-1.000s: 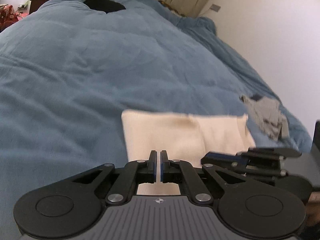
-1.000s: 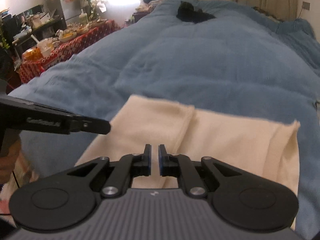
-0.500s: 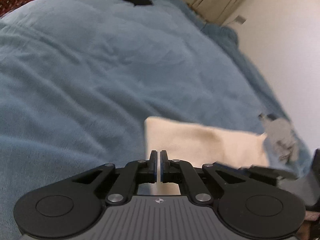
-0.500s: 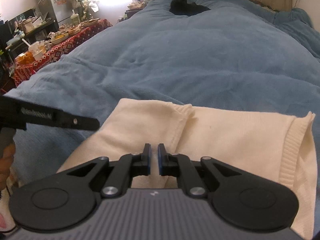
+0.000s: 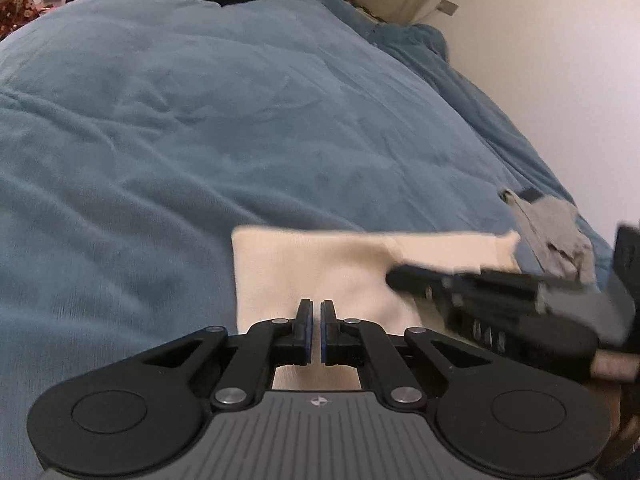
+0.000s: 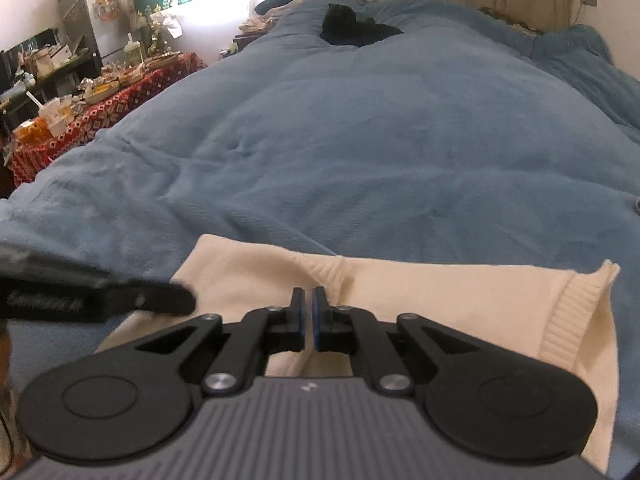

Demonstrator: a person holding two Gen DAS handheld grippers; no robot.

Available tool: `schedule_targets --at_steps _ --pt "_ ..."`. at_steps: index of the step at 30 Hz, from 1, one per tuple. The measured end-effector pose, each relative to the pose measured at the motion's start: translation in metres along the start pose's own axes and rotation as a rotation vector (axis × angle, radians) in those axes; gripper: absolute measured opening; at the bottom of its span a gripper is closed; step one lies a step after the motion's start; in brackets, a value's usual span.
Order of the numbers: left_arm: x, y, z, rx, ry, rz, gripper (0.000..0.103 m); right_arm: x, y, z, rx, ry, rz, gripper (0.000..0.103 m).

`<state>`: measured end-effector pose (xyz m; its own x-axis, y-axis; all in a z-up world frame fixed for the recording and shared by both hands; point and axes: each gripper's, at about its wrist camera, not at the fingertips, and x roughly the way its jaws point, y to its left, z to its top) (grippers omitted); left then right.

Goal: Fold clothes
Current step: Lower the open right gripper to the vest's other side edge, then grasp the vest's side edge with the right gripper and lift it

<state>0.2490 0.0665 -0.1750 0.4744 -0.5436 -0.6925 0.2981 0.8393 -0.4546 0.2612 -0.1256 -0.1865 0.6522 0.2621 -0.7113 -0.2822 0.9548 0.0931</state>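
Observation:
A cream knitted sweater (image 5: 320,268) lies folded flat on the blue duvet (image 5: 200,120), near the bed's front edge. My left gripper (image 5: 316,308) hovers over its near left part, jaws shut with nothing between them. In the right wrist view the same sweater (image 6: 440,292) shows a ribbed hem at the right and a crease in the middle. My right gripper (image 6: 308,296) sits just before that crease, shut and empty. The left gripper (image 6: 176,302) pokes in from the left over the sweater's corner. The right gripper (image 5: 404,280) looks blurred in the left wrist view.
A crumpled grey garment (image 5: 560,236) lies right of the sweater by the white wall (image 5: 560,60). A black garment (image 6: 352,30) sits far up the bed. A cluttered table with a red patterned cloth (image 6: 100,108) stands left of the bed.
Both grippers have shifted closer over the sweater, and the right one now reaches further across it in the left wrist view. Both stayed shut. The sweater has not moved.

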Motion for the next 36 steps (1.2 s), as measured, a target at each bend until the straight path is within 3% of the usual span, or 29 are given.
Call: schedule_targets --at_steps 3,13,17,24,31,36 --pt "-0.010 -0.006 -0.013 0.002 0.022 -0.031 0.003 -0.011 0.005 -0.004 0.000 0.001 0.004 0.009" --pt "-0.026 -0.031 -0.053 0.043 0.042 -0.056 0.003 -0.059 0.037 -0.060 -0.088 0.067 0.046 0.009" --pt "-0.025 -0.047 -0.065 0.098 0.078 -0.087 0.003 -0.082 0.031 -0.078 -0.073 0.073 0.045 0.008" --pt "-0.018 -0.078 -0.071 0.142 0.084 -0.135 0.003 -0.123 -0.006 -0.095 0.002 0.039 -0.048 0.010" --pt "0.001 -0.127 -0.066 0.236 0.098 -0.185 0.003 -0.155 -0.057 -0.115 0.101 0.002 -0.186 0.020" --pt "0.019 -0.155 -0.068 0.294 0.134 -0.198 0.003 -0.164 -0.094 -0.130 0.177 -0.005 -0.229 0.028"
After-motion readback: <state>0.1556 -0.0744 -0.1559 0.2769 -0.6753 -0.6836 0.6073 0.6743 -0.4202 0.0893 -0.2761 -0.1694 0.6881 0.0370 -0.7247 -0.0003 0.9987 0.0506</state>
